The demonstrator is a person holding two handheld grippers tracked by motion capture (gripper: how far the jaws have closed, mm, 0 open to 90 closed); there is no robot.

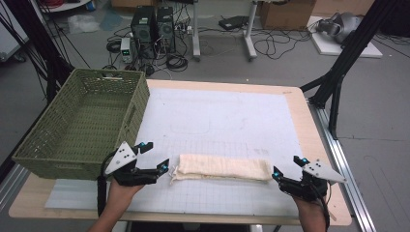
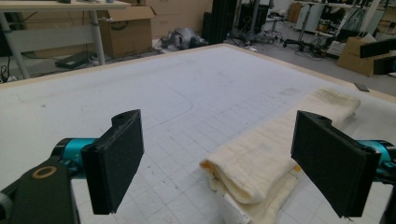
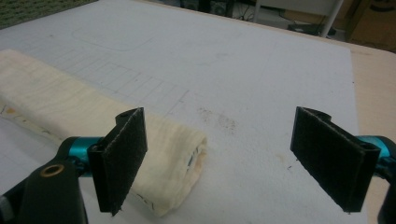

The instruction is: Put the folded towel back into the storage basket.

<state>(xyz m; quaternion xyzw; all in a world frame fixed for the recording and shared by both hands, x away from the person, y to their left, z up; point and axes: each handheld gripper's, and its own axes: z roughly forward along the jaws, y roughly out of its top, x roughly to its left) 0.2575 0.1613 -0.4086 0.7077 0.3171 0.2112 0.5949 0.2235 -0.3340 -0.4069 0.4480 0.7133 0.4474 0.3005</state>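
Observation:
A cream cloth (image 1: 221, 168), folded into a long narrow strip, lies across the front of the white gridded mat (image 1: 217, 116). My left gripper (image 1: 153, 155) stands open just off the cloth's left end, holding nothing. In the left gripper view that folded end (image 2: 252, 172) lies between the wide-apart pads (image 2: 116, 163), low and to the right. My right gripper (image 1: 287, 166) is open at the cloth's right end. In the right gripper view the rolled end (image 3: 173, 163) sits just past the left pad (image 3: 120, 156), with bare mat between the jaws.
A green woven basket (image 1: 29, 151) stands on the table's left side, close behind my left gripper. The wooden table edge (image 1: 319, 145) runs along the right. Beyond the table lie computer towers (image 1: 153, 26), cables and black stand legs (image 1: 338, 82).

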